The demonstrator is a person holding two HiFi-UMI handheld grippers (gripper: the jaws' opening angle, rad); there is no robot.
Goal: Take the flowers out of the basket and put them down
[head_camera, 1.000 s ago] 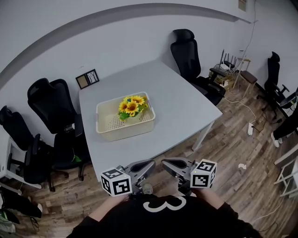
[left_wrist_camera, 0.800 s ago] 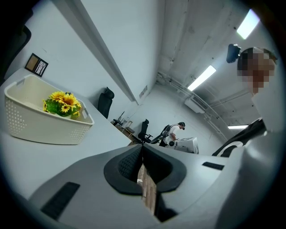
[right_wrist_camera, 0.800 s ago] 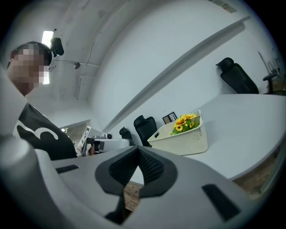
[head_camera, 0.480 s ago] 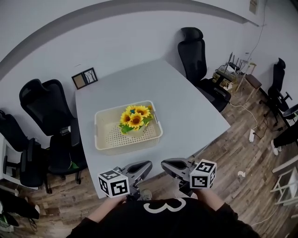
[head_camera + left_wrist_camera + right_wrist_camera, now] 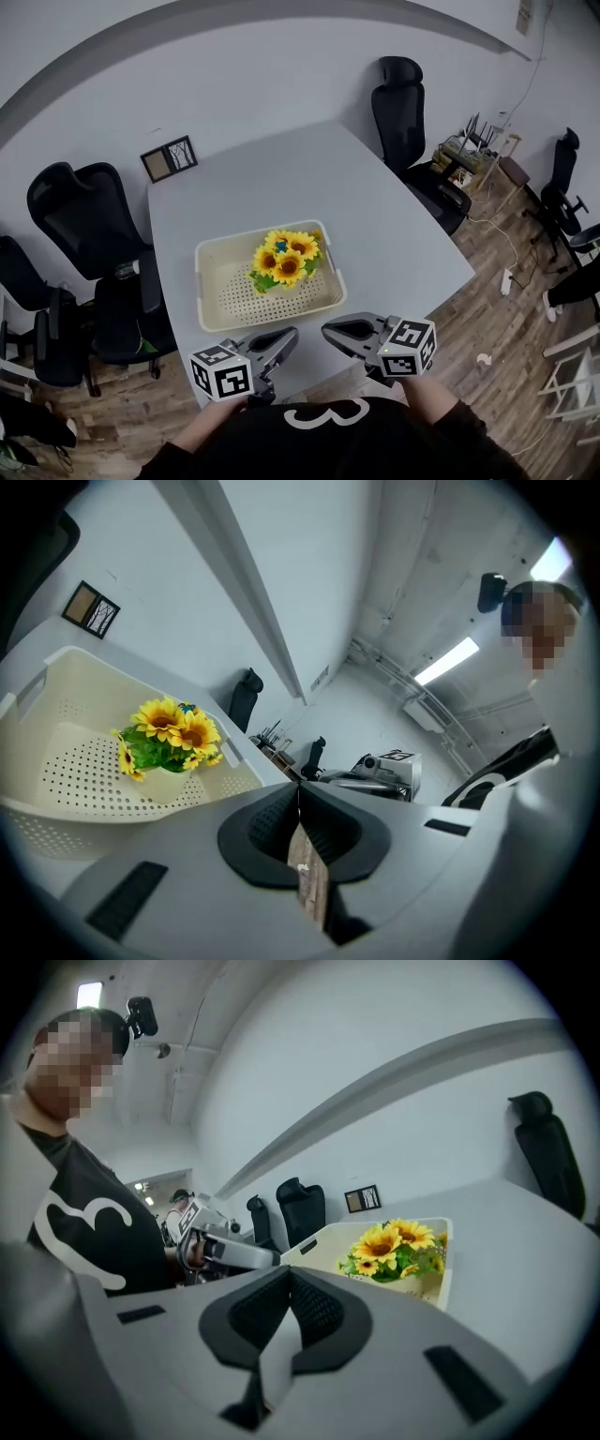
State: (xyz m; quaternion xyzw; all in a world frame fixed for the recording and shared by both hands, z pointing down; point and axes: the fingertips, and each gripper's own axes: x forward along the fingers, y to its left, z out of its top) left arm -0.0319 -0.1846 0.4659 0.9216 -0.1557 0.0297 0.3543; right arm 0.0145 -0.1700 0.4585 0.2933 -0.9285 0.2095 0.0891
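- Flowers [image 5: 287, 262] stand upright in a small pot, in the far right part of the basket [image 5: 270, 316].
- The basket sits on the counter [image 5: 394, 234], near its front edge.
- Left tool [image 5: 289, 335] and right tool [image 5: 328, 329] hover just short of it, jaws together, empty.
- The flowers lie ahead, past the near wall; the left tool seems slightly nearer.

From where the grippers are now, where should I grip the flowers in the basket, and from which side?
Probably the small pale pot under the flowers, not the blooms. It stands upright in the right half of the basket, so come down from above with the right gripper, opened first.
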